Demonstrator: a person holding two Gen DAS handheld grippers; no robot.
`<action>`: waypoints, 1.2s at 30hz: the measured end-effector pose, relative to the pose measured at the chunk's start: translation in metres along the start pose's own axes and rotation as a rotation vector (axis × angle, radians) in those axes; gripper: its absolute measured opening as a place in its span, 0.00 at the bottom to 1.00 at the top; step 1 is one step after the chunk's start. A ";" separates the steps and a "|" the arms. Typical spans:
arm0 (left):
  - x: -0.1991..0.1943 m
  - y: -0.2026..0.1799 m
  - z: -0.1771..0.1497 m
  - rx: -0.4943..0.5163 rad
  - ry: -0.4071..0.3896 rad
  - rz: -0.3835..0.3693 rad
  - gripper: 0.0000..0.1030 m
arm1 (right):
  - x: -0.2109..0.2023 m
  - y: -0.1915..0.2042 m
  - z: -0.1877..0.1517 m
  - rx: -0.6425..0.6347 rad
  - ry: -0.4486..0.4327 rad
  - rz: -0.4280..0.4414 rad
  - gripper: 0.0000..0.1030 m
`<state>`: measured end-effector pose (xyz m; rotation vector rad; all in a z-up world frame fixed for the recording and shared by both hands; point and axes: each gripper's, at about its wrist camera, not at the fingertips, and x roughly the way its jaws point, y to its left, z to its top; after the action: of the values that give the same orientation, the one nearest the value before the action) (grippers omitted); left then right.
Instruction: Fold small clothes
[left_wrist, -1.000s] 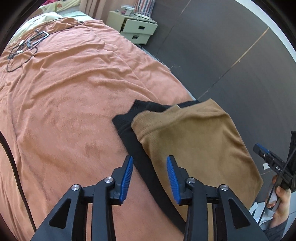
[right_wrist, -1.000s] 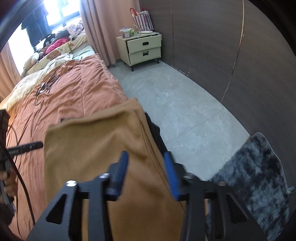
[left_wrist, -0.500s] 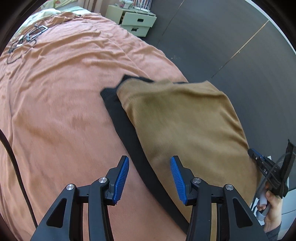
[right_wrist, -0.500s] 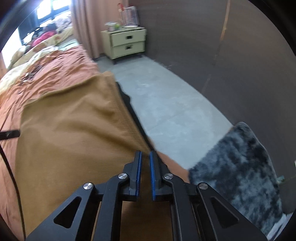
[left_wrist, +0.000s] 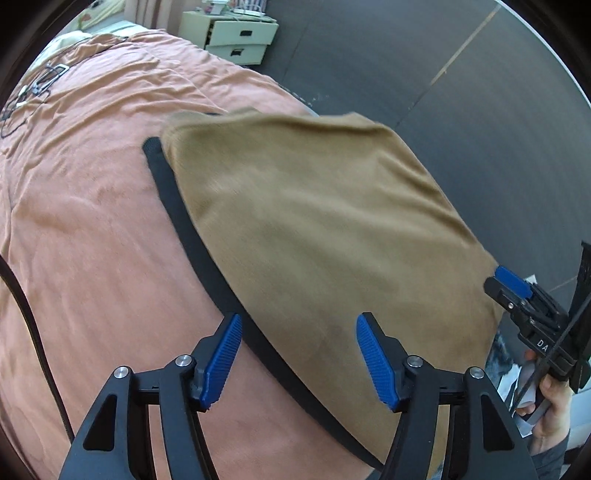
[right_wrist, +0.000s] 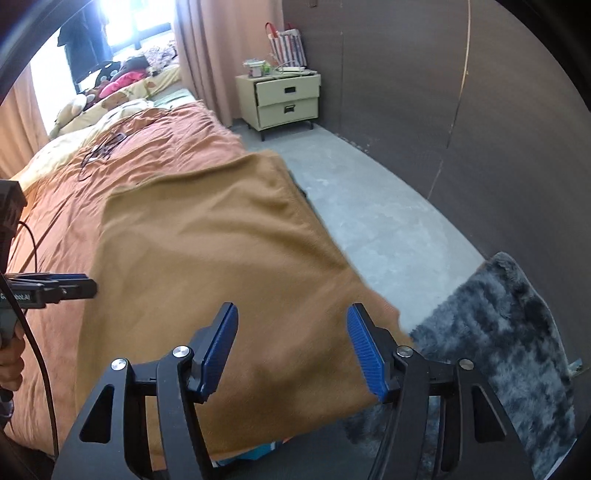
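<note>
Seen from the left wrist: left tongs (left_wrist: 299, 356) opening, gripping nothing, poised over the near left edge of the flat tan knit garment (left_wrist: 317, 229) on the rust-orange bedspread (left_wrist: 92, 221), black cloth strip (left_wrist: 207, 266) running away along that edge, open bed leftward. Seen from the right wrist: right tongs (right_wrist: 291, 350) opening, empty, above the garment's near right corner overhanging the bed edge, grey floor (right_wrist: 369, 206) and shaggy dark rug (right_wrist: 498, 332) just beyond.

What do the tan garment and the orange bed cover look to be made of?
Tan garment: soft knit, likely cotton jersey; matte, drapes in gentle folds, with a black ribbed-looking band. Orange bed cover: brushed or fleecy fabric, probably; matte, faint nap streaks, fine wrinkles.
</note>
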<state>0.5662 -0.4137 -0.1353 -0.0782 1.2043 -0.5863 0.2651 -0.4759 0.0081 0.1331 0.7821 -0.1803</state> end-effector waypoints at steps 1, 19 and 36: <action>0.001 -0.004 -0.004 0.007 0.007 -0.001 0.64 | 0.002 0.000 -0.004 -0.006 0.009 -0.007 0.58; -0.010 -0.058 -0.090 0.154 0.084 0.007 0.72 | -0.058 -0.009 -0.043 0.053 0.054 -0.055 0.58; -0.169 -0.047 -0.138 0.154 -0.162 0.057 0.94 | -0.194 0.051 -0.087 0.034 -0.090 -0.048 0.86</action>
<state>0.3859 -0.3407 -0.0259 0.0380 0.9987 -0.6095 0.0817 -0.3882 0.0875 0.1373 0.6930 -0.2439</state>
